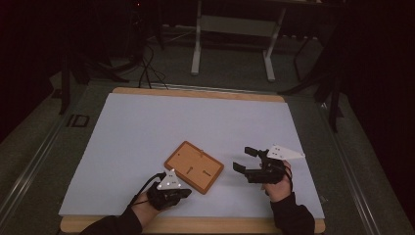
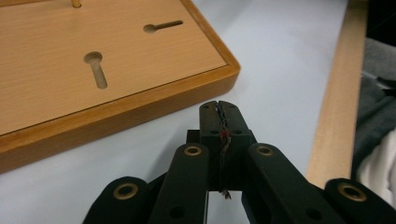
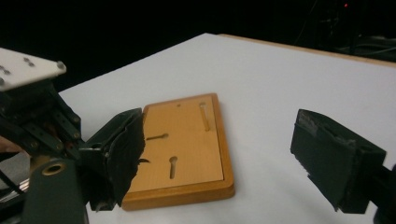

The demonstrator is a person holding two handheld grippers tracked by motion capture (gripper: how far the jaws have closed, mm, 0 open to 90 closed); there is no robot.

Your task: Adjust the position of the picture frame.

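Near the front edge of the table [image 1: 293, 127], on its pale blue-white sheet: flat rectangular board of orange-brown wood [image 1: 194, 167], raised rim all round, lying turned at an angle. Three keyhole-shaped slots cut into its face, plus a small wooden peg at the far rim. No brand, label or writing readable anywhere on it (plain grain only).

Left tongs [image 1: 182, 193] just beside the board's near-left corner, low over the sheet, jaws pressed fully together with nothing between them; close up in the left gripper view [image 2: 219, 114], tips meeting in a thin seam, a little short of the board's rim [image 2: 140, 107], apart from it. Grey three-cornered plate on top, dotted with small markers, no lettering legible.

Right tongs [image 1: 245, 158] to the right of the board, near but clear of it, pointing toward it, jaws spread wide and holding nothing; same wide gap in the right gripper view [image 3: 219, 154], with the board [image 3: 187, 144] seen between the two black jaws farther off.
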